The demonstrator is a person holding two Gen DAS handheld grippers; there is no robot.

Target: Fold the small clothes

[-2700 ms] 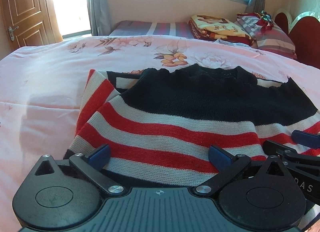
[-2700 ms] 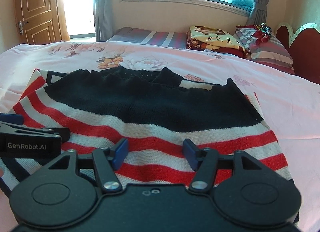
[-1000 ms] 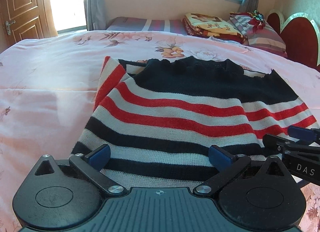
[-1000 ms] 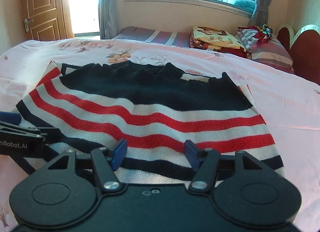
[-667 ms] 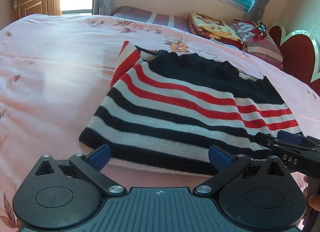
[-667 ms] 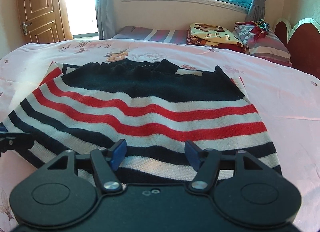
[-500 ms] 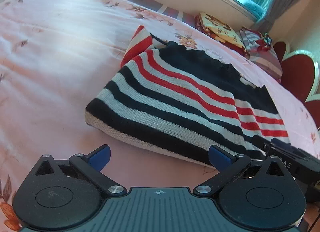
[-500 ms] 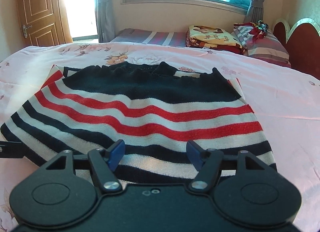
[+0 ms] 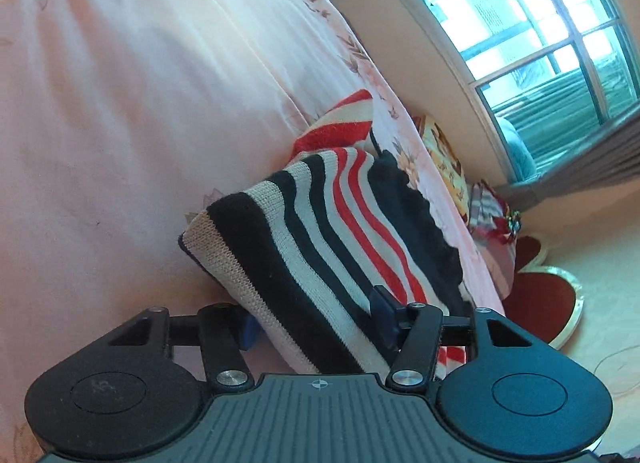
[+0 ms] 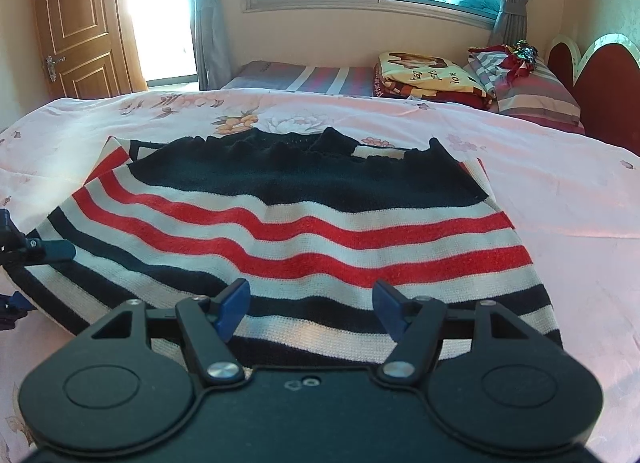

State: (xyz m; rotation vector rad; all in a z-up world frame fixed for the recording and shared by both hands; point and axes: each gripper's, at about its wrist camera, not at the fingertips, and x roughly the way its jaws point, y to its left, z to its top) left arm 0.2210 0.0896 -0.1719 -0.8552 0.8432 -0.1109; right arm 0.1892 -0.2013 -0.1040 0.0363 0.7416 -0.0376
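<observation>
We see the striped sweater (image 10: pixel 304 231) lying folded on the pink bed (image 10: pixel 560 191), its near folded edge towards us; it is a thick knit, so we judge it soft, light and a little stretchy, not slippery. The left hand-held gripper (image 9: pixel 316 323) stands wide with the near left corner between its jaws, not yet closed; the right hand-held gripper (image 10: pixel 310 309) is also wide, just above the near edge; we would pinch all layers at both near corners.
</observation>
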